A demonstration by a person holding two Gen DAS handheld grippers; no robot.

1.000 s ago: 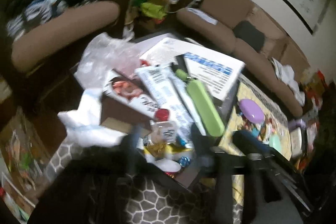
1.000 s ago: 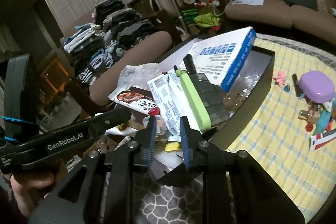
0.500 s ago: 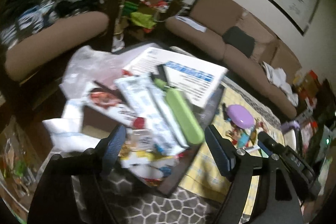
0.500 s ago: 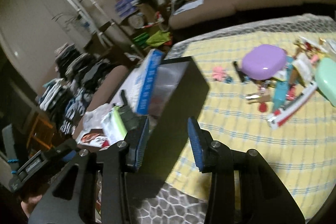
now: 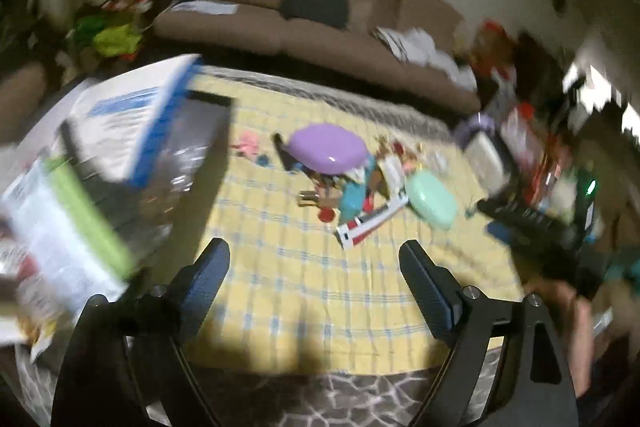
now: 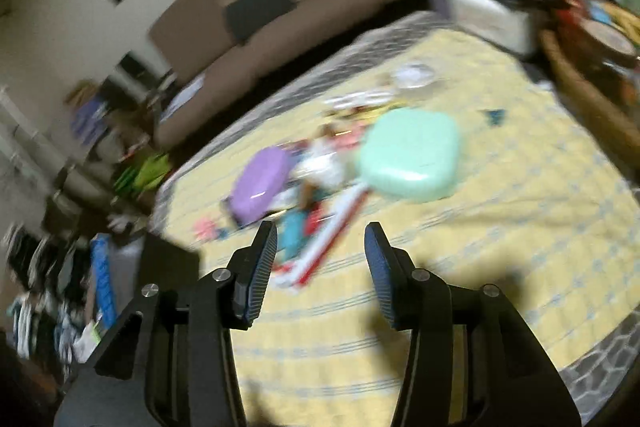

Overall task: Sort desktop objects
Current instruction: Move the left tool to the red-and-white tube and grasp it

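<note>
Both views have swung off the crammed black box [image 5: 208, 147] to the loose pile around the purple case [image 5: 328, 149] beside it, and the left gripper [image 5: 314, 277] and right gripper [image 6: 320, 259] (jaws opening, nothing between) look ready for another pick.

Each view is taken from a wrist camera looking forward and obliquely down along its hand-held gripper's fingers. The left view faces the yellow checked cloth [image 5: 304, 267] from its near edge, the sofa [image 5: 320, 39] beyond. The right view is rolled. Shared by both: the purple case [image 5: 326, 147], the mint case [image 6: 410, 159] and the sofa.
</note>
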